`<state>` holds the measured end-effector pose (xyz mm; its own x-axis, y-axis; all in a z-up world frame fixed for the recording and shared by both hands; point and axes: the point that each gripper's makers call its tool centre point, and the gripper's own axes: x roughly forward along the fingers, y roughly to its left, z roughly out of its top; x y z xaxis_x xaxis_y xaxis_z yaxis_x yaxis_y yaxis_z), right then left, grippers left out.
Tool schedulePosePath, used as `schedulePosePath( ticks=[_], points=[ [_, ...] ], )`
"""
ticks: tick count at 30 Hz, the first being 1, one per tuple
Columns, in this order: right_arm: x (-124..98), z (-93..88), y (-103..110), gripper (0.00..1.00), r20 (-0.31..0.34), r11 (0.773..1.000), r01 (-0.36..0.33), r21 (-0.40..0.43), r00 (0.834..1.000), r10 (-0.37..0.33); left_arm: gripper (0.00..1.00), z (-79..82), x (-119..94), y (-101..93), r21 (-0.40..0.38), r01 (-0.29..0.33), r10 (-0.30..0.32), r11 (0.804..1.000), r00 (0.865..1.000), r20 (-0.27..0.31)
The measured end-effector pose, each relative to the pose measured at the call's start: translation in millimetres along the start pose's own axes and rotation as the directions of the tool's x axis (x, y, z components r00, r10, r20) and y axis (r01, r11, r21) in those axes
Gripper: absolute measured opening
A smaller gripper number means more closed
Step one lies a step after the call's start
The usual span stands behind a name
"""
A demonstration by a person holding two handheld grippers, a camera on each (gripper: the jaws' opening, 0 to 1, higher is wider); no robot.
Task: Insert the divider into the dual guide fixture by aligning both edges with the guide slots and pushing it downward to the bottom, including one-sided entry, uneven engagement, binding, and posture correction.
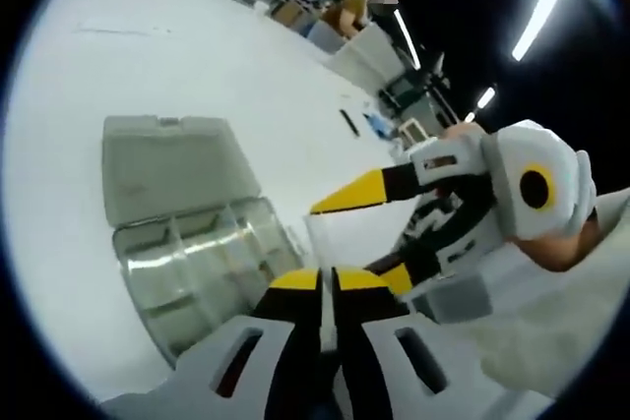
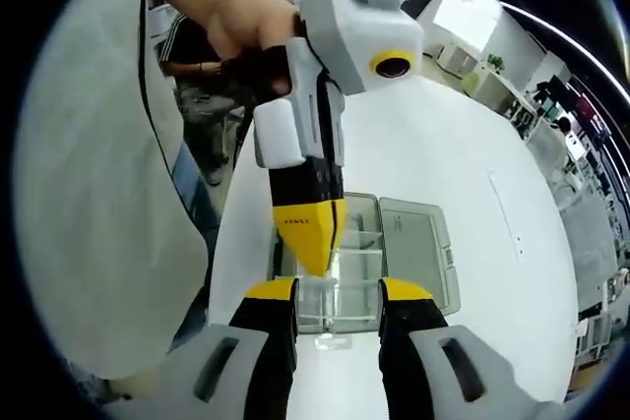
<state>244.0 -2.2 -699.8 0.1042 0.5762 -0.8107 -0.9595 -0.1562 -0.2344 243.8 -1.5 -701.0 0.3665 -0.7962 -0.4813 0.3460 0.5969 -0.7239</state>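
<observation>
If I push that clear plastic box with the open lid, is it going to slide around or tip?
The clear box looks thin-walled and mostly empty, so probably light; on the smooth white table it would likely slide rather than resist. Its lid lies open flat beside it, so tipping seems unlikely.

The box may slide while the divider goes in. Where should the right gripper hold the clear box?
Probably the near wall of the clear box, coming from above: it is thin, upright and nearest the open right gripper. The open lid lies flat along one side, so avoid that side.
</observation>
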Motion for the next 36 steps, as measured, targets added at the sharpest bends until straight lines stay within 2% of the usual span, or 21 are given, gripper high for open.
schedulePosePath(
  ticks=[11,16,19,20,22,29,36],
  points=[
    [0.6,2.2,3.8,0.27,0.001,1.000,0.003,-0.012,1.000,-0.003,0.00,-3.9,-2.4,-1.1,-0.075,0.019,-0.020,0.997,1.000,-0.018],
    [-0.2,2.7,4.5,0.28,-0.005,0.999,0.003,-0.048,1.000,-0.003,0.00,-4.9,-2.4,-2.1,-0.089,0.022,-0.023,0.996,1.000,-0.020],
    [-0.4,2.7,4.0,0.30,-0.016,0.999,0.004,-0.042,1.000,-0.005,0.00,-4.9,-3.1,-2.4,-0.092,0.028,-0.030,0.995,0.999,-0.021],
    [-0.4,2.1,4.1,0.28,-0.021,0.999,0.001,-0.043,1.000,-0.002,0.00,-3.1,-3.3,-1.0,-0.066,0.026,-0.026,0.997,1.000,-0.013],
    [-1.4,2.7,3.1,0.24,-0.017,0.999,-0.002,-0.048,1.000,0.001,0.00,-7.5,-3.7,-2.8,-0.065,0.027,-0.029,0.998,0.999,-0.029],
    [-4.2,3.7,-0.1,0.21,-0.009,1.000,-0.003,-0.025,1.000,0.002,0.00,-7.8,-7.3,-0.3,-0.066,0.024,-0.025,0.998,1.000,-0.015],
    [-7.5,-2.8,-2.5,0.17,-0.007,1.000,-0.025,0.019,1.000,0.025,0.00,-9.5,-11.3,5.8,-0.022,0.010,-0.010,1.000,1.000,0.001]
  ],
)
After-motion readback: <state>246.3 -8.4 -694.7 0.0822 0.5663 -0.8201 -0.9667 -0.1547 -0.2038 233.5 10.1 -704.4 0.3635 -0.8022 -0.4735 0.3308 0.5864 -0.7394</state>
